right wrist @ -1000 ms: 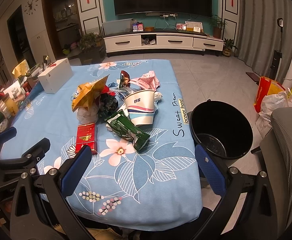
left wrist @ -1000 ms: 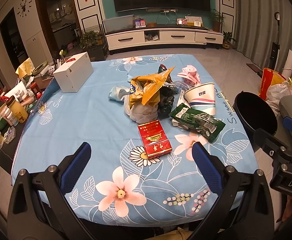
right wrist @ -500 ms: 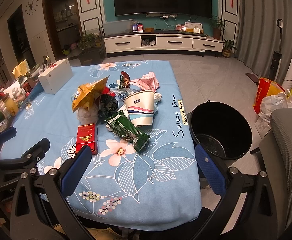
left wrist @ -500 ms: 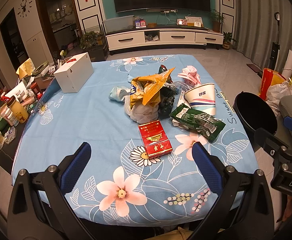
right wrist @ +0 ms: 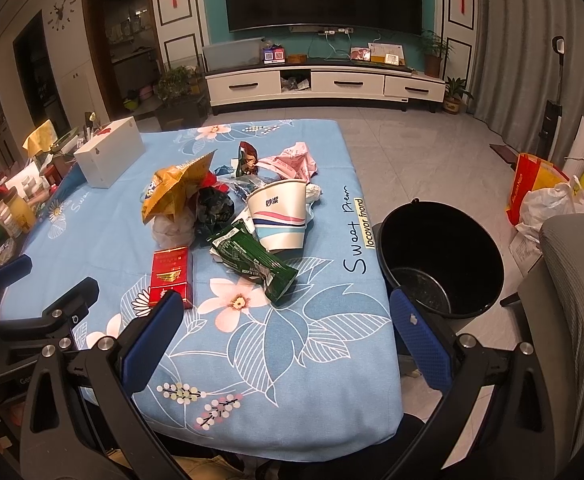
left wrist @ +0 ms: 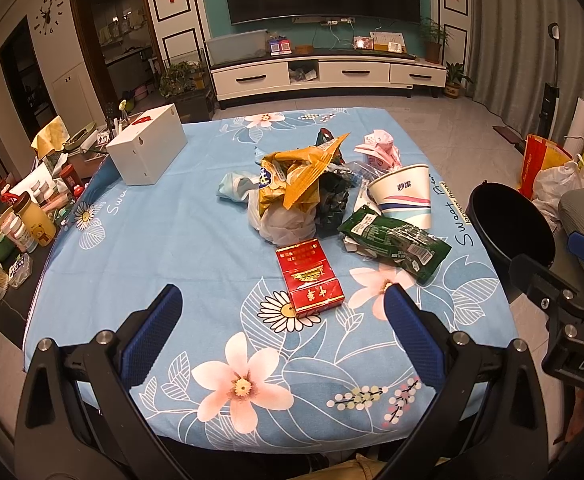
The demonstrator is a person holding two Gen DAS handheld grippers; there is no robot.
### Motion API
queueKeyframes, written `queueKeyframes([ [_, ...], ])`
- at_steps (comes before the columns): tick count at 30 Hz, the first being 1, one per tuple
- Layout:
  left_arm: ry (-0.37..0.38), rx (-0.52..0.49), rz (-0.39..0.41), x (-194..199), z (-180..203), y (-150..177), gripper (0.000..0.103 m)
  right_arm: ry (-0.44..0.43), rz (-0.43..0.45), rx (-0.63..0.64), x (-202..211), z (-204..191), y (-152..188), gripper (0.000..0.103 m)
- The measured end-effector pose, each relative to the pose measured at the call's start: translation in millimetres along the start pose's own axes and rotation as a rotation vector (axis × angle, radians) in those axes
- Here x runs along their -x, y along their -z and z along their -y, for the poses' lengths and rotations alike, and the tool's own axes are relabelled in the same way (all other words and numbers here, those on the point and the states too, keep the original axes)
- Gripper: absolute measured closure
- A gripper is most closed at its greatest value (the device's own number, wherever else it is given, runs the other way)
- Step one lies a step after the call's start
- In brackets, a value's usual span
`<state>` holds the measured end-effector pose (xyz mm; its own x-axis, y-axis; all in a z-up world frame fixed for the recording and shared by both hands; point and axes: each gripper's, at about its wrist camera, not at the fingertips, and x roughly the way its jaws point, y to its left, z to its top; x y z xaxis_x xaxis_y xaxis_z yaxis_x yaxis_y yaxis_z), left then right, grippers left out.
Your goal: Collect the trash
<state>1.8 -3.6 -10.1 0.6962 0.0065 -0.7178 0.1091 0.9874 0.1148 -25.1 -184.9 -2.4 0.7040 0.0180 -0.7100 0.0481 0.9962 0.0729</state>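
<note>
Left claw (left wrist: 280, 312): jaws spread wide, holding nothing.
Right claw (right wrist: 284, 316): jaws spread wide, holding nothing.

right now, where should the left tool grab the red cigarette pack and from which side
Come straight down on the red cigarette pack with the open left tool, closing across its two long side edges. It lies flat on the tablecloth, long axis pointing away, clear of the white bag behind it.

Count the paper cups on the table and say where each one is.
1. The paper cup lies on its side at the pile's right edge, behind the green wrapper, on the side toward the black bucket. The pile may hide others.
</note>
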Motion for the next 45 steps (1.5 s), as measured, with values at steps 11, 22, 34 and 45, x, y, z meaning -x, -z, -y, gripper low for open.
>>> queueKeyframes([
  [11,0.0,-0.001,-0.001,-0.3,0.5,0.6,0.002,0.001,-0.001,0.0,-0.9,-0.2,-0.1,0.002],
  [22,0.06,0.015,-0.014,-4.2,-4.1,3.2,0.003,0.0,0.008,-0.037,-6.4,17.9,3.3,0.002],
  [34,0.262,0.169,-0.129,-65.3,-46.1,30.2,0.003,-0.166,-0.042,-0.085,-47.7,42.9,18.5,0.002],
  [45,0.242,0.134,-0.208,-132.1,-16.1,26.4,0.003,-0.188,-0.025,0.134,-115.4,4.9,14.1,0.015],
])
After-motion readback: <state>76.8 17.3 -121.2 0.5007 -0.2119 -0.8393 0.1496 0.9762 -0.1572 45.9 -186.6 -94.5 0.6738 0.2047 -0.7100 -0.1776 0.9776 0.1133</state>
